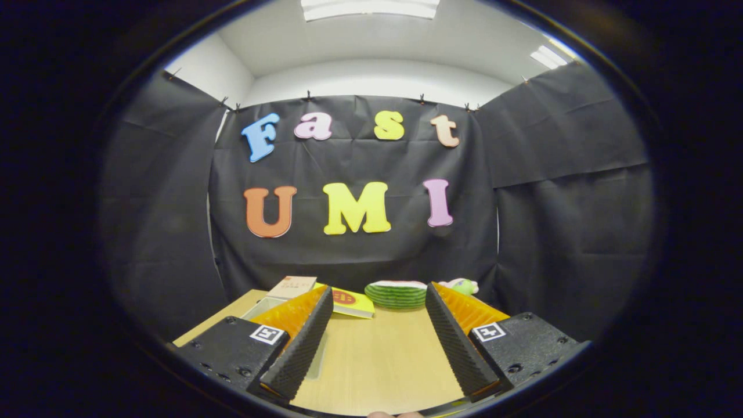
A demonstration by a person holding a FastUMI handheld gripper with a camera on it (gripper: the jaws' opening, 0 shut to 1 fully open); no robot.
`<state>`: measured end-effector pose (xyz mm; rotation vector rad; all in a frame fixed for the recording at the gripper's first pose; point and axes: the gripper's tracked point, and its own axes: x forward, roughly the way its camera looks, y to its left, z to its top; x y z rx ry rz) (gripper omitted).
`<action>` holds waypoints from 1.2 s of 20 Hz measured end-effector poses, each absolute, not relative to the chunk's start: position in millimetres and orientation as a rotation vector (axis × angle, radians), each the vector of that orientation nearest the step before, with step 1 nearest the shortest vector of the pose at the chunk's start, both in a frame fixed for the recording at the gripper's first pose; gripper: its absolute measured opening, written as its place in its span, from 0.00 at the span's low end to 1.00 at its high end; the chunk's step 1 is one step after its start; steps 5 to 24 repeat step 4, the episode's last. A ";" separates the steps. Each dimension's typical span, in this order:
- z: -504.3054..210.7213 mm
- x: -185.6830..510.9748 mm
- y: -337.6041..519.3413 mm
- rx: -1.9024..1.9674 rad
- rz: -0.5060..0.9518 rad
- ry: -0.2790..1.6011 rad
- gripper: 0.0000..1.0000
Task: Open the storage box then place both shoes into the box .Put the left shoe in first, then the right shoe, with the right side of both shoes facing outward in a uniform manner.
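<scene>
We take the pale, translucent tray-like container (262, 306) at the worktop's left edge to be the storage box, though it is largely hidden behind the left finger and we cannot be sure of it, nor tell whether it has a lid. It lies ahead and to the left of the gripper (380, 339), its visible rim running along that left edge of the light wooden worktop (377, 360). No shoes can be made out on the stretch of worktop we see, so their direction from the gripper cannot be told.

The gripper is released, its two black ribbed fingers (302, 342) spread wide with orange backs, and nothing lies between them but bare wood. It points straight toward the far edge, so reaching the box calls, in our judgement, for a swing to the left.

Beyond the fingers, toward the far edge, sit a small tan card box (292, 287), a flat yellow book with a red mark (351, 303), a round green-striped watermelon-like cushion (396, 293) and a small pink and green soft toy (461, 285).
</scene>
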<state>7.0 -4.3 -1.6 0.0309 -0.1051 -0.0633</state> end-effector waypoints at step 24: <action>1.6 1.5 -0.8 0.022 -0.050 -0.112 1.00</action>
